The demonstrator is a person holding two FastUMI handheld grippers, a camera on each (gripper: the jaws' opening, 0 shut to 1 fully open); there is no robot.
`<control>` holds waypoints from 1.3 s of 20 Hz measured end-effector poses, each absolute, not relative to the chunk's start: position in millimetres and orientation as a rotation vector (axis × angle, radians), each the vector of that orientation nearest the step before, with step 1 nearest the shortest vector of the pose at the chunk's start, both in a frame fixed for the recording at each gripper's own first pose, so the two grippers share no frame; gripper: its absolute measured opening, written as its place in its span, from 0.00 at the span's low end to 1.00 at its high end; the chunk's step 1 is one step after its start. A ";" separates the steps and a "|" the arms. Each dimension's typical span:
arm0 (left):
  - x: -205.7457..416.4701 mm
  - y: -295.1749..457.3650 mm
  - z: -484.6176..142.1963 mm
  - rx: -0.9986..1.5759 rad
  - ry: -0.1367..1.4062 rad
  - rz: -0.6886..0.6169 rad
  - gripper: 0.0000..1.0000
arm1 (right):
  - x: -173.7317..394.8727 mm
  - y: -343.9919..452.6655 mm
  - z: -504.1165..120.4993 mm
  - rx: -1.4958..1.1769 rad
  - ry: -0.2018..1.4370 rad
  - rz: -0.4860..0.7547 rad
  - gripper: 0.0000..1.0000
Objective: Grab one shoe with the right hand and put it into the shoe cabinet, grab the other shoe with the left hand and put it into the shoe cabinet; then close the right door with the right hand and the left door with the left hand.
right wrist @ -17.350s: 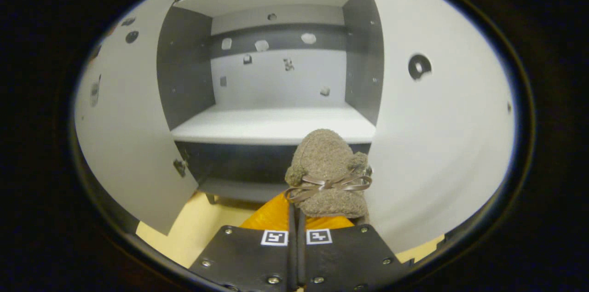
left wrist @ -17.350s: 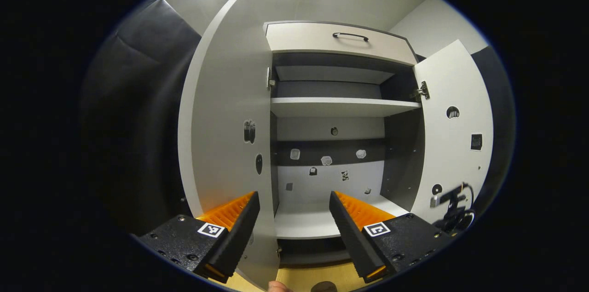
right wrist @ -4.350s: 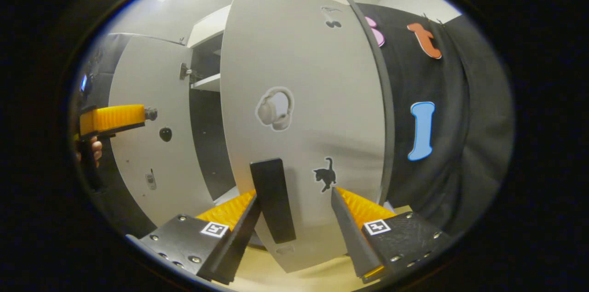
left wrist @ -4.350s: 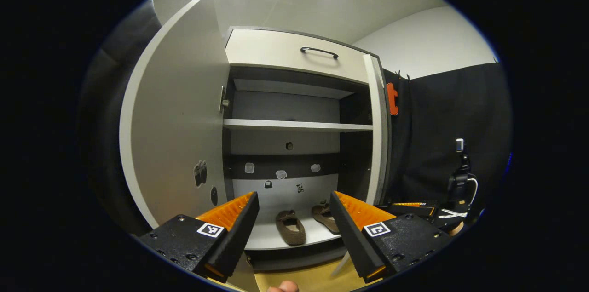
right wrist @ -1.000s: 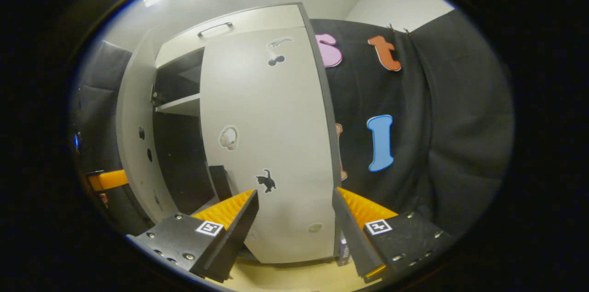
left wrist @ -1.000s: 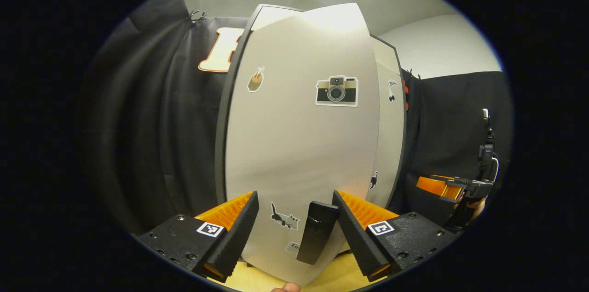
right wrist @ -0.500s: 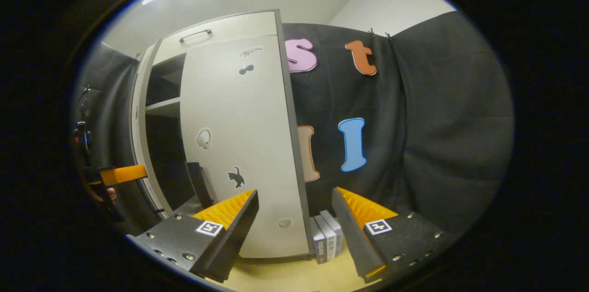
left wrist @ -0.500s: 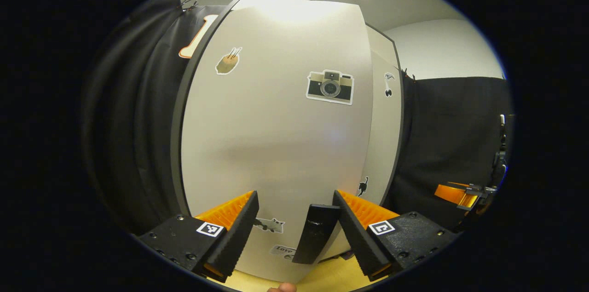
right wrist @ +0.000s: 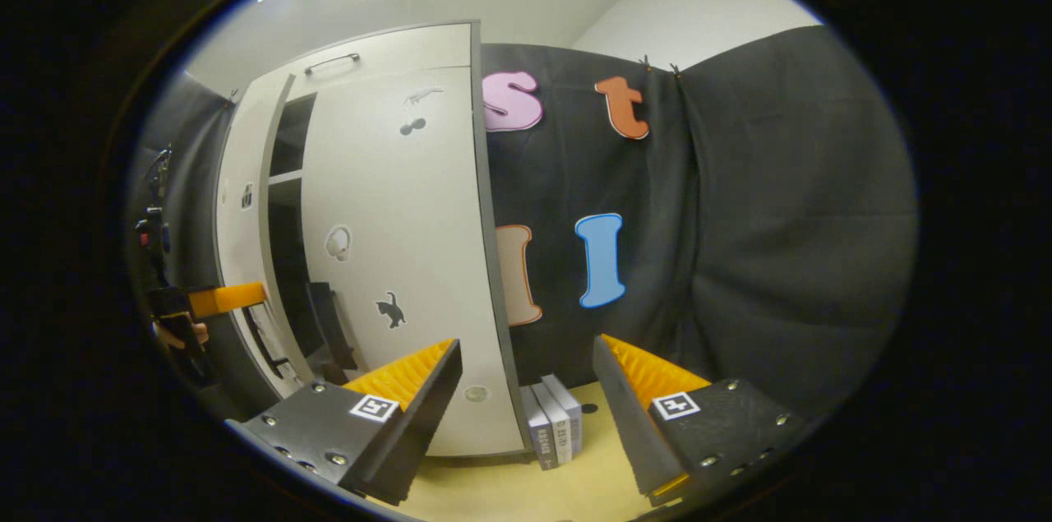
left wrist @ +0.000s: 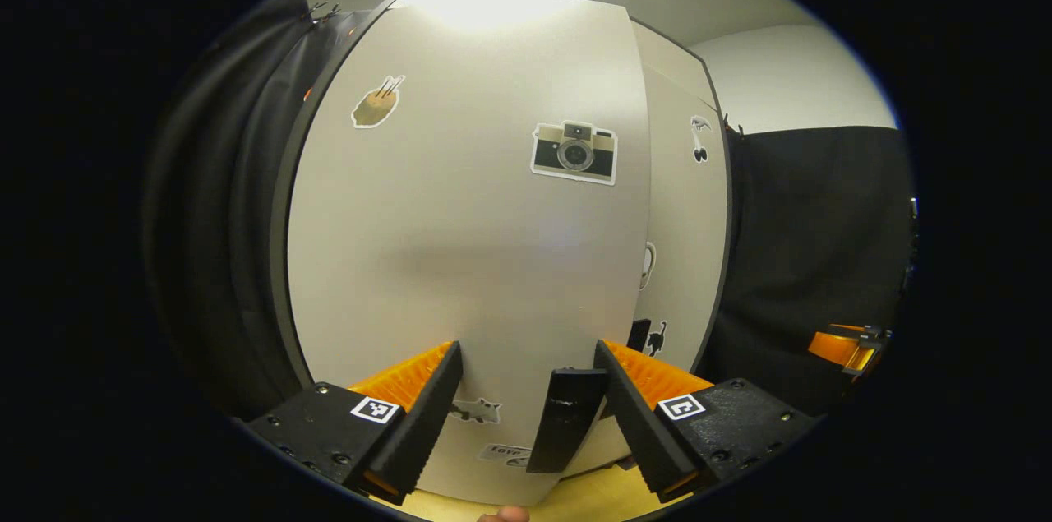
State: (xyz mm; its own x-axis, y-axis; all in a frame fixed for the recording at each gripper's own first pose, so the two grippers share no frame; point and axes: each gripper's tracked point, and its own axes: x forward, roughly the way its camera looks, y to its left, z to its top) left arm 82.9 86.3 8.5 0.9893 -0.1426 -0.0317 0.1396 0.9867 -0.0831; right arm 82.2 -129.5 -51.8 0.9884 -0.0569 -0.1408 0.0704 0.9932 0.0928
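Facing the left gripper (left wrist: 526,378)'s spread fingers, the pale stickered left door (left wrist: 460,259) looks almost closed.

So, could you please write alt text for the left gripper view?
The open left hand-held gripper faces the nearly closed left door of the shoe cabinet, its dark handle between the fingers. A camera sticker sits higher up.

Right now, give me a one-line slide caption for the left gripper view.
Open left claw faces the left door, its dark handle between the fingers, camera sticker above.
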 end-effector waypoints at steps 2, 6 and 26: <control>83.2 85.7 7.2 -0.065 0.038 -0.130 0.99 | 82.0 -132.7 -53.0 0.101 0.138 -0.070 0.96; 90.9 85.2 5.2 -0.043 0.039 -0.114 1.00 | 85.5 -136.4 -54.3 0.109 0.138 -0.071 0.96; 113.2 86.2 2.6 0.010 0.024 -0.071 1.00 | 110.5 -137.0 -70.2 0.122 0.153 -0.078 0.96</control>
